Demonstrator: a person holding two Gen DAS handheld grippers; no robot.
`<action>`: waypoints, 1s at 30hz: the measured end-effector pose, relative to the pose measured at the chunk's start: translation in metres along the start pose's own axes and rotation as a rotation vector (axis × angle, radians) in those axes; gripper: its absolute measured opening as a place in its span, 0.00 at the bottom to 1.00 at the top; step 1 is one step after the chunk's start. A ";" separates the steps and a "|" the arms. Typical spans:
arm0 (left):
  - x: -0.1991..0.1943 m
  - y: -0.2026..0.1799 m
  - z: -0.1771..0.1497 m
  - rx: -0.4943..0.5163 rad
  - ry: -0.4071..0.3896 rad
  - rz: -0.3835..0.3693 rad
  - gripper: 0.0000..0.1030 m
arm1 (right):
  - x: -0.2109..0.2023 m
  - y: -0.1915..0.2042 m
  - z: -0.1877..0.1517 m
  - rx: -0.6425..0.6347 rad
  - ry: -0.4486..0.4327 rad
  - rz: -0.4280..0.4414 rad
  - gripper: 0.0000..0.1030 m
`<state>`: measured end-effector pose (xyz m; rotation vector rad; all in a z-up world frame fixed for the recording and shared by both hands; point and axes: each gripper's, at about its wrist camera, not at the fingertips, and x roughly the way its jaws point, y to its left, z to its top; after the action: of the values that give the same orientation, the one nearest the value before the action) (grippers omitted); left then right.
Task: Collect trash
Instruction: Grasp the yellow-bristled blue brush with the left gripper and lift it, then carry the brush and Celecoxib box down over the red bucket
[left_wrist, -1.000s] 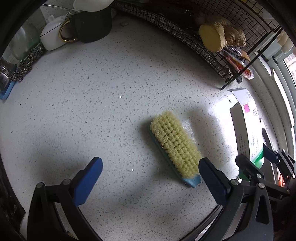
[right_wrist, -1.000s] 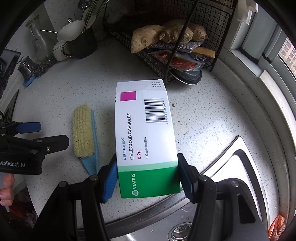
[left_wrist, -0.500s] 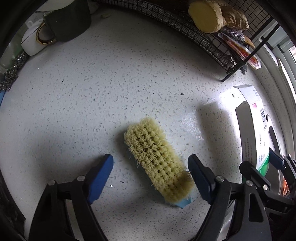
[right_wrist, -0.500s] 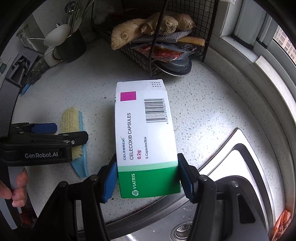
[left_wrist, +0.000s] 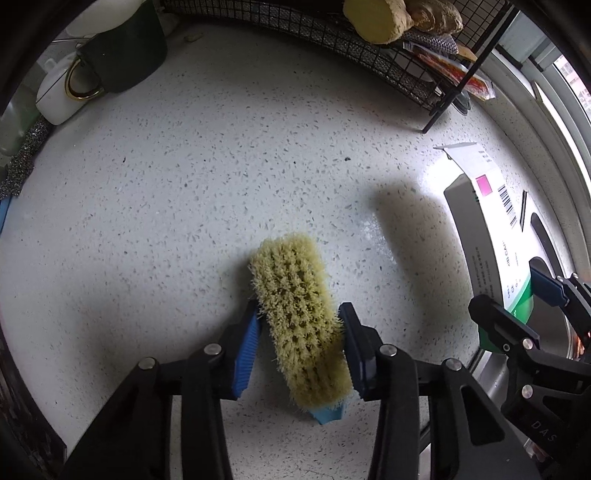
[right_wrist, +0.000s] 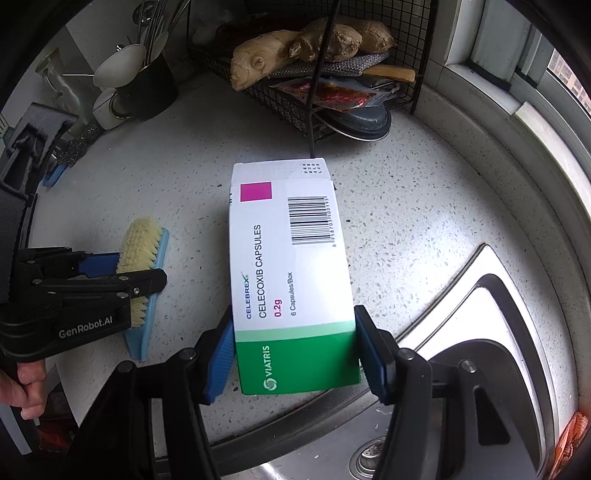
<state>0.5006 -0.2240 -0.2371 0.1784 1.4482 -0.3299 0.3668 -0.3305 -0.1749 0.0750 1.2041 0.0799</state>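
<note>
Now straddling the scrub brush lying on the speckled surface, no longer beside it: left hand-held gripper, jaws closing, pads nearly touching bristles. Still clamping the medicine box above the surface: right hand-held gripper.

Closing left claw around brush

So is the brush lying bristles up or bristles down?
Neither: the brush lies on its side on the counter, its bristles facing sideways and its blue back on edge.
</note>
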 end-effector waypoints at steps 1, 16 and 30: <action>0.000 0.001 -0.003 -0.002 0.003 -0.002 0.38 | -0.001 0.002 -0.001 -0.003 -0.001 0.000 0.55; -0.067 0.016 -0.074 0.092 -0.096 -0.013 0.33 | -0.050 0.055 -0.036 -0.036 -0.063 0.009 0.55; -0.152 0.072 -0.155 0.094 -0.228 -0.035 0.32 | -0.108 0.114 -0.077 -0.085 -0.141 -0.007 0.55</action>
<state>0.3649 -0.0897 -0.1107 0.1849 1.2127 -0.4332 0.2536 -0.2264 -0.0911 0.0019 1.0585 0.1178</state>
